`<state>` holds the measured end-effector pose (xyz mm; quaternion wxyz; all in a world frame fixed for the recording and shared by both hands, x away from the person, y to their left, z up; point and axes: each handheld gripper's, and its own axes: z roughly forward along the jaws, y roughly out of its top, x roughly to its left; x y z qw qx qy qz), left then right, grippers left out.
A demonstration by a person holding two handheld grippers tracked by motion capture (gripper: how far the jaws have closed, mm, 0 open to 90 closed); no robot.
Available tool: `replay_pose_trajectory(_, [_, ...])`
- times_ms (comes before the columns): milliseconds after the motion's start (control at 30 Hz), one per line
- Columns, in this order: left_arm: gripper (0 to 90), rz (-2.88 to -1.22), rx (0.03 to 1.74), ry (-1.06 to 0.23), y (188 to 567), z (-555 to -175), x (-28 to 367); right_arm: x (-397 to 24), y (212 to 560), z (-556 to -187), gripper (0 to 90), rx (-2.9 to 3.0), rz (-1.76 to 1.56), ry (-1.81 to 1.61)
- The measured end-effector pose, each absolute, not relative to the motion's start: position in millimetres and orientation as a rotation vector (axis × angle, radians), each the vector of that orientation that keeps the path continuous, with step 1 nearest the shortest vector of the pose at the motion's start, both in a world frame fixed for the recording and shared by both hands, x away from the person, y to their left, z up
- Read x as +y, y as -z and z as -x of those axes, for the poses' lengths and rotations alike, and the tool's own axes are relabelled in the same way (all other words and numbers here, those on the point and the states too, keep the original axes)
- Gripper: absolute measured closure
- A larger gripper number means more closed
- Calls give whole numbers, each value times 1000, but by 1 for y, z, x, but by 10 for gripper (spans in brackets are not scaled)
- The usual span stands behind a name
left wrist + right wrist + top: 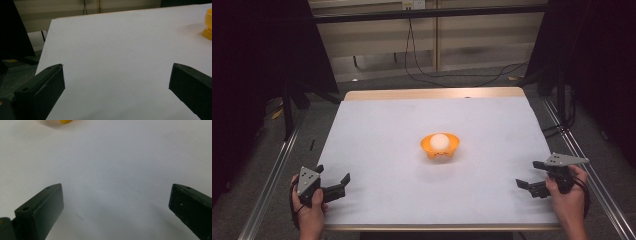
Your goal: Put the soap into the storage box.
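Note:
An orange bowl (440,148) stands near the middle of the white table (387,120), and a white ball (440,140) rests inside it. My left gripper (333,173) is held low at the table's front left corner, open, with nothing between its jaws. My right gripper (528,173) is at the front right, open and empty too. In the left gripper view the gripper (117,75) faces bare table, with the bowl (208,25) at the right edge. Past the wide-apart jaws of the gripper (116,195) in the right gripper view, a sliver of the bowl (65,121) shows at the top.
Metal rails (272,175) run along both sides of the table. Black cables (452,75) lie on the floor beyond the far edge. Dark stands (287,100) flank the back corners. The white sheet around the bowl is bare.

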<state>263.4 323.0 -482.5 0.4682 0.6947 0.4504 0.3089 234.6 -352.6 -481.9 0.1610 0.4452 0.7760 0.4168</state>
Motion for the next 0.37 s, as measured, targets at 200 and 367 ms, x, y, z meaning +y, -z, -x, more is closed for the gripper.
replay_pose_trajectory(200, [0, -1704, 1107, -762, 482, -263, 323, -362, 482, -226, 0, 2168, -1282, -1239])
replay_pose_trajectory(367, [0, -1699, 1104, -751, 483, -264, 323, -361, 483, -226, 0, 2179, -1273, -1228])
